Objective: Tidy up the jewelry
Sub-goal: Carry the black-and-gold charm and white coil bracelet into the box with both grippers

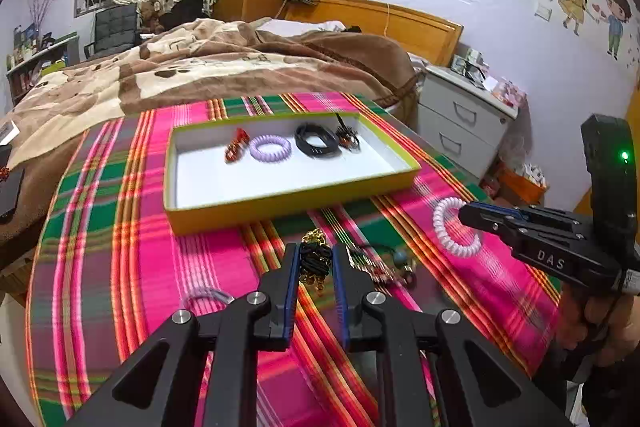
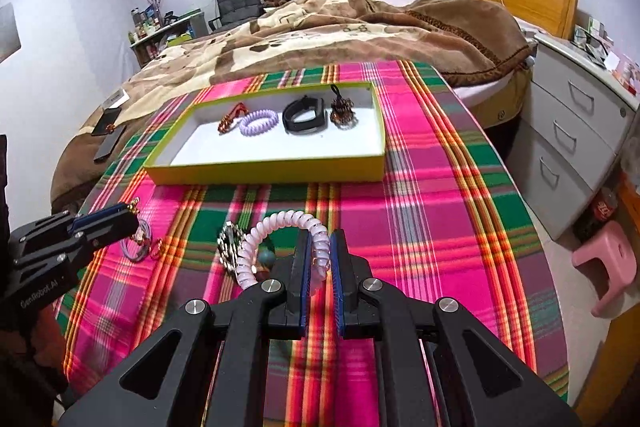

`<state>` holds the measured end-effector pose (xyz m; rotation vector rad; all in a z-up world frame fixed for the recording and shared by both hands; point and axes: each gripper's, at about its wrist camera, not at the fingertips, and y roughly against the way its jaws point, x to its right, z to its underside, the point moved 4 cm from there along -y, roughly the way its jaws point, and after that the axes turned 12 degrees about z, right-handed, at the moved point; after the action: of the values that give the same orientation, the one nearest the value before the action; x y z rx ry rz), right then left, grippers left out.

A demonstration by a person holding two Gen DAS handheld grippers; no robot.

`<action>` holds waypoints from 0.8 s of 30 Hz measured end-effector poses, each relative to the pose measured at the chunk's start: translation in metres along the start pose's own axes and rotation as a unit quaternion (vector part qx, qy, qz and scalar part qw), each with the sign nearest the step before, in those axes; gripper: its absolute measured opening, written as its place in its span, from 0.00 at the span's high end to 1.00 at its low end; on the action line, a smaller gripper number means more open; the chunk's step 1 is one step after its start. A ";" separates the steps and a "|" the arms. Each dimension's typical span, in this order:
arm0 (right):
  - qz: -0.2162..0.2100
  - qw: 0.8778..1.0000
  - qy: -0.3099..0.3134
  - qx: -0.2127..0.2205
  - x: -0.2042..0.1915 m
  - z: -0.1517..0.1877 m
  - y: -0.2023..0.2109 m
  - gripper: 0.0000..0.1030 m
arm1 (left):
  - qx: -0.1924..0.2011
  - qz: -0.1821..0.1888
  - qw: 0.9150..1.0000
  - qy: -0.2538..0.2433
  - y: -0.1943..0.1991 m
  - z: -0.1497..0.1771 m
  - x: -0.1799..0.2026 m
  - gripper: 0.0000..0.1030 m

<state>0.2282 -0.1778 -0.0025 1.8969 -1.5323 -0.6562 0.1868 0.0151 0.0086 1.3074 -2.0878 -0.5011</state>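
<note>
A yellow-green tray lies on the plaid cloth and holds a red-brown clip, a purple coil tie, a black band and a brown beaded piece. My left gripper is shut on a black and gold hair tie just above the cloth. My right gripper is shut on a white coil bracelet, also seen in the left wrist view. Both grippers are in front of the tray.
Loose pieces lie on the cloth: a beaded clip with a teal bead, a clear ring, a pale ring. A bed lies behind the table, white drawers and a pink stool to the right.
</note>
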 end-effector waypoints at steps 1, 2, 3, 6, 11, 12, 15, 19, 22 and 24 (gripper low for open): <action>0.000 1.000 0.001 0.002 -0.001 -0.004 0.000 0.91 | 0.002 -0.001 1.000 0.002 0.000 -0.004 -0.003 0.84; -0.001 1.000 0.003 0.005 -0.003 -0.008 -0.001 0.91 | 0.005 -0.003 1.000 0.003 0.000 -0.007 -0.006 0.84; -0.001 1.000 0.005 0.008 -0.004 -0.012 -0.002 0.91 | 0.007 -0.006 1.000 0.004 -0.001 -0.011 -0.009 0.84; -0.005 1.000 0.009 0.014 -0.009 -0.025 -0.005 0.91 | 0.011 -0.016 1.000 0.005 -0.004 -0.024 -0.020 0.84; -0.013 1.000 0.017 0.018 -0.019 -0.045 -0.019 0.91 | 0.013 -0.028 0.999 0.007 -0.013 -0.041 -0.038 0.84; -0.014 1.000 0.020 0.019 -0.022 -0.051 -0.024 0.91 | 0.013 -0.030 0.999 0.007 -0.015 -0.045 -0.042 0.84; -0.016 0.999 0.026 0.017 -0.029 -0.063 -0.037 0.91 | 0.011 -0.037 0.999 0.010 -0.025 -0.054 -0.054 0.84; -0.016 0.999 0.036 0.012 -0.038 -0.076 -0.055 0.91 | 0.011 -0.044 0.999 0.013 -0.037 -0.065 -0.070 0.84; -0.014 0.999 0.042 0.006 -0.043 -0.082 -0.071 0.91 | 0.006 -0.050 0.999 0.016 -0.049 -0.072 -0.084 0.84; -0.007 0.999 0.040 0.000 -0.041 -0.084 -0.082 0.91 | 0.001 -0.056 0.998 0.019 -0.057 -0.075 -0.092 0.84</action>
<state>0.3349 -0.1131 -0.0031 1.9130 -1.4693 -0.5797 0.3050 0.0735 0.0020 1.4312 -1.9926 -0.5174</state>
